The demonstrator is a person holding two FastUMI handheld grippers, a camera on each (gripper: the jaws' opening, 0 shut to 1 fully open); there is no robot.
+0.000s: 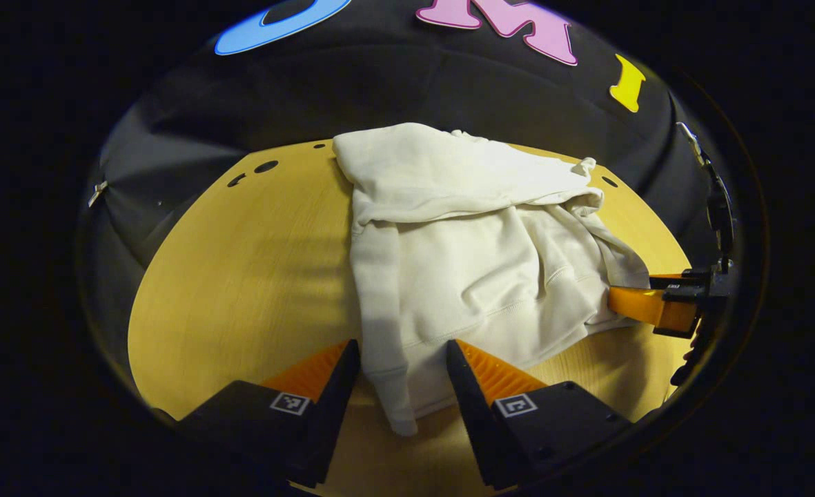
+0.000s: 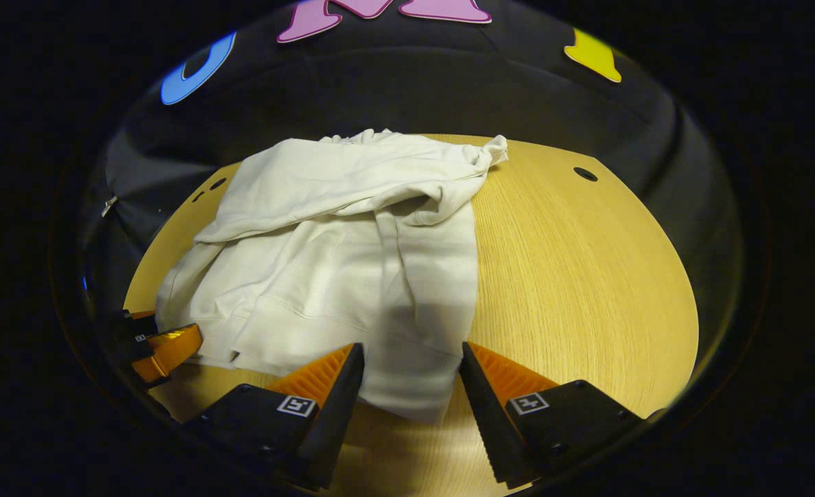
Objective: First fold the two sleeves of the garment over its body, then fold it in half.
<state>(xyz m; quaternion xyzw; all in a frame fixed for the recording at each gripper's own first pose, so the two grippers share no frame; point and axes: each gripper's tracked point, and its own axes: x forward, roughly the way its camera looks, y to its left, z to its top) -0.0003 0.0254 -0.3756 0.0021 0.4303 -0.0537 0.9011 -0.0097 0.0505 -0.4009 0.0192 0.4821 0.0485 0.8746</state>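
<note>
A cream hooded sweatshirt [image 1: 462, 248] lies flat on the wooden table [image 1: 241, 276], its hood turned down over the chest. One sleeve [image 1: 379, 310] runs down its left edge, and the cuff lies between the fingers of my left gripper [image 1: 401, 343], which is open. In the right gripper view the same garment [image 2: 324, 262] has a sleeve [image 2: 435, 290] laid down its right side. Its lower end sits between the wide-apart fingers of my open right gripper [image 2: 411, 345]. Each gripper also shows from the side at the hem's far corner, the right gripper [image 1: 655, 304] and the left gripper [image 2: 165, 348].
The round-edged table [image 2: 586, 276] has small dark holes [image 2: 585, 174] near its back edge. Black cloth walls close in behind and on both sides. Bare wood lies to the left of the garment in the left gripper view and to its right in the right gripper view.
</note>
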